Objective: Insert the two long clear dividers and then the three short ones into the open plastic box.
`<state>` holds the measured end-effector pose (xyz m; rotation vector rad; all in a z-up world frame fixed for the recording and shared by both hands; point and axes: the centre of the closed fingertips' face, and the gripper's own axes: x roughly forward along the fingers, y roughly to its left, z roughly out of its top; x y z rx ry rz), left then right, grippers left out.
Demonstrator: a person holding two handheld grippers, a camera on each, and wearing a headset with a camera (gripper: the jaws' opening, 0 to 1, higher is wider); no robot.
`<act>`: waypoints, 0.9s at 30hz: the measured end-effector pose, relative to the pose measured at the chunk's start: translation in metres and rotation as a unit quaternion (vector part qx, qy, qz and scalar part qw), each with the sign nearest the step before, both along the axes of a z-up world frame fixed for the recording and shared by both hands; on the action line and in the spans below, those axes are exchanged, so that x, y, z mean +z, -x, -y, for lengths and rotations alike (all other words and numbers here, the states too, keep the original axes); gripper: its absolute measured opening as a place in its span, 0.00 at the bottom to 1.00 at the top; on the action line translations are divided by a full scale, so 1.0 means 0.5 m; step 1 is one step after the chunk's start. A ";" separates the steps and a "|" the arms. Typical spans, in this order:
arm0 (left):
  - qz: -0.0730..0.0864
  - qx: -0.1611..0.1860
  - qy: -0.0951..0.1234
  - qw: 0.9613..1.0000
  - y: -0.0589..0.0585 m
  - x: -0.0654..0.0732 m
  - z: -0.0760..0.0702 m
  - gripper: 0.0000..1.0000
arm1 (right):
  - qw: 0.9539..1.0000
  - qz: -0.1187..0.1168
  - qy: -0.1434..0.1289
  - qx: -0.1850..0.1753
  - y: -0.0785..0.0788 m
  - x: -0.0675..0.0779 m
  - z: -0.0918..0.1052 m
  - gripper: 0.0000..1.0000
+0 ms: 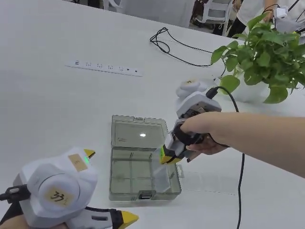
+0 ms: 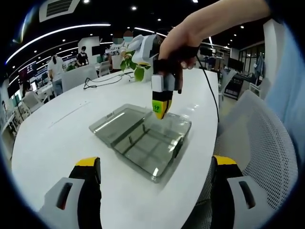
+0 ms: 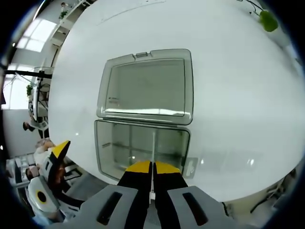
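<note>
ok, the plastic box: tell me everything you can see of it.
The plastic box is smoky, translucent and rectangular, and sits flat on the white table. Its hinged lid lies fully open behind the base, and there is a latch on the front wall. Fitted dividers already cross the base into compartments. The right tongs, shut on a clear divider, hold it down into the base's right side.

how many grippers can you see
2. The left gripper, open, is near-left of the plastic box; the right gripper hangs over its right side, shut on a clear divider.
</note>
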<state>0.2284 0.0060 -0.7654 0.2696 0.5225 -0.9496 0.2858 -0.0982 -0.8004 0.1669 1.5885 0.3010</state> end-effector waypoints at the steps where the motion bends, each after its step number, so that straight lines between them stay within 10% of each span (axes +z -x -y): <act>1: 0.000 0.000 -0.001 1.000 0.000 -0.001 -0.001 0.98 | 1.000 -0.001 0.002 0.002 0.000 0.000 0.000 0.02; 27: -0.004 -0.005 0.001 1.000 0.002 -0.005 0.011 0.98 | 0.999 0.005 0.029 0.036 -0.004 -0.014 -0.010 0.02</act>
